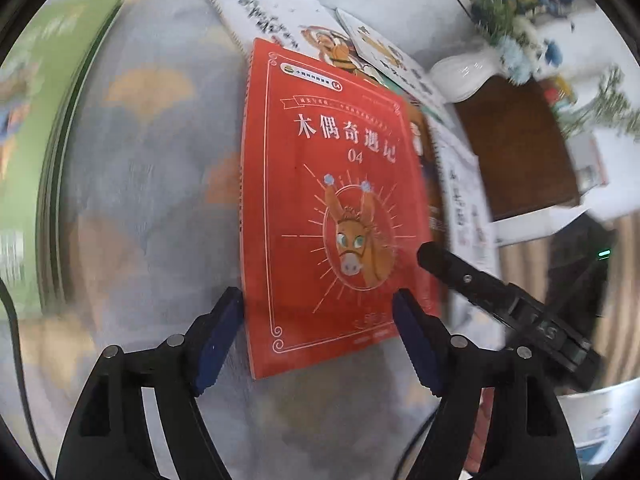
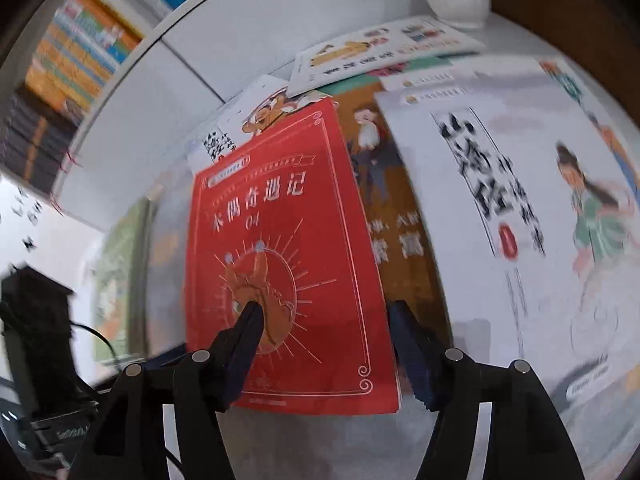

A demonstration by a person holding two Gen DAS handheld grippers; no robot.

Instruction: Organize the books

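A red book (image 1: pixel 320 184) with a donkey's head on its cover lies flat, overlapping several other books. My left gripper (image 1: pixel 318 300) is open at its near end: the left finger sits just off the book's left edge and the right finger over its lower right corner. The pads do not press on it. In the right wrist view the same red book (image 2: pixel 280 260) lies under my right gripper (image 2: pixel 325 308), also open, with one finger above the cover and the other past the right edge. The right gripper's finger (image 1: pixel 460 276) shows beside the book.
A brown book (image 2: pixel 400 208) and a white book with black brush lettering (image 2: pixel 500 200) lie right of the red one, another white book (image 2: pixel 384 48) behind. A green book (image 1: pixel 28 140) lies far left. A white vase (image 1: pixel 464 76) and a filled bookshelf (image 2: pixel 80 48) stand behind.
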